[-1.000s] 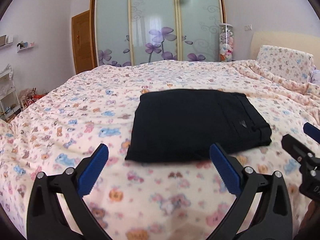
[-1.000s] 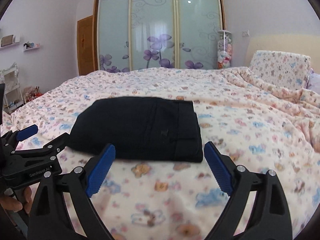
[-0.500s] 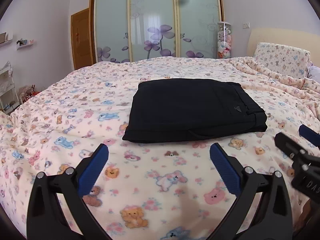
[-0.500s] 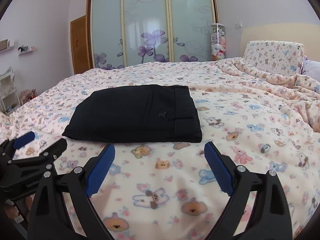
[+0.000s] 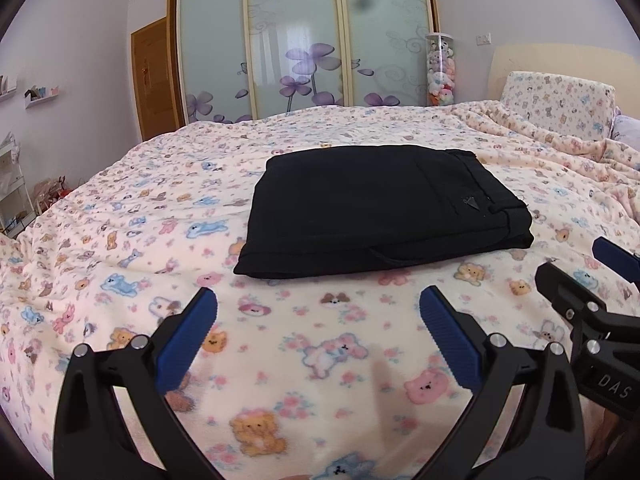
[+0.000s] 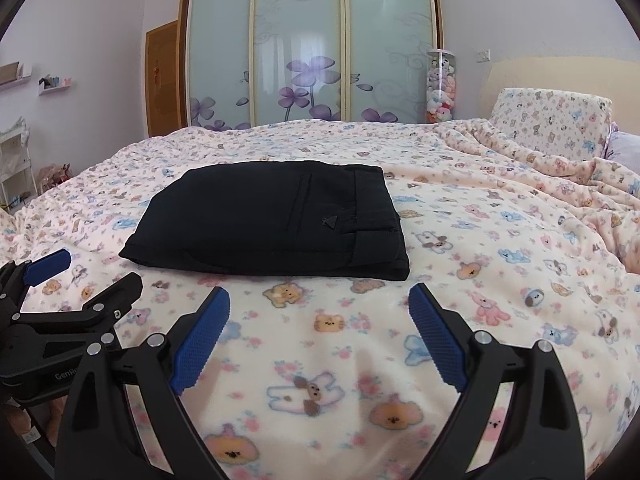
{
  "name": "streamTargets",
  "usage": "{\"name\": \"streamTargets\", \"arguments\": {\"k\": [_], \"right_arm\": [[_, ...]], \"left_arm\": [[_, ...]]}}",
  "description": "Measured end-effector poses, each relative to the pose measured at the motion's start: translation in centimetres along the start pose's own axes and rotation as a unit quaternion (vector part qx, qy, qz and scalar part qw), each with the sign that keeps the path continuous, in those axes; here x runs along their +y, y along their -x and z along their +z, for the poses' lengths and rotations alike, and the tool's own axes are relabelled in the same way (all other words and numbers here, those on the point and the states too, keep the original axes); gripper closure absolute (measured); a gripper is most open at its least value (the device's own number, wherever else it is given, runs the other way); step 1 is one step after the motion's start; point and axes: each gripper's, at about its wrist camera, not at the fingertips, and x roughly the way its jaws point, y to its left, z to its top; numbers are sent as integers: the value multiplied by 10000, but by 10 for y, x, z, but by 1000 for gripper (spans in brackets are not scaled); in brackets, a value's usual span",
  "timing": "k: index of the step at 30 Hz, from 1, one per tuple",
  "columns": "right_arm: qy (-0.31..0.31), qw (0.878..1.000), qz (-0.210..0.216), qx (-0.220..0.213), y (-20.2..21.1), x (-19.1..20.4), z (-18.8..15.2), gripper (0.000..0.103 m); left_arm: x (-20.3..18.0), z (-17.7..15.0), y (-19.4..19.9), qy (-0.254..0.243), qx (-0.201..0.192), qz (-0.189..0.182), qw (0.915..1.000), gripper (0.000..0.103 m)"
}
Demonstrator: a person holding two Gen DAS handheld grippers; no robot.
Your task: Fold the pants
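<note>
The black pants lie folded into a flat rectangle on the bed, waistband to the right; they also show in the right wrist view. My left gripper is open and empty, held above the blanket well short of the pants' near edge. My right gripper is open and empty too, just short of the pants' near edge. Each gripper shows at the edge of the other's view: the right one and the left one.
The bed is covered by a pink blanket printed with bears. A bunched quilt and pillow lie at the right by the headboard. A sliding wardrobe, a wooden door and a tube of plush toys stand beyond the bed.
Both grippers have drawn back from the folded pants and risen a little; the pants look smaller and farther. The pants have not moved. Both stay open.
</note>
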Motion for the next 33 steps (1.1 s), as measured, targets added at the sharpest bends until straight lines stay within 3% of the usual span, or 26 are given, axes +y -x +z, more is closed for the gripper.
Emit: {"name": "streamTargets", "arguments": {"k": [33], "right_arm": [[-107,9999,-36,48,-3,-5,-3,10]], "left_arm": [[1,-3,-1,118,48,36,9999,2]]}}
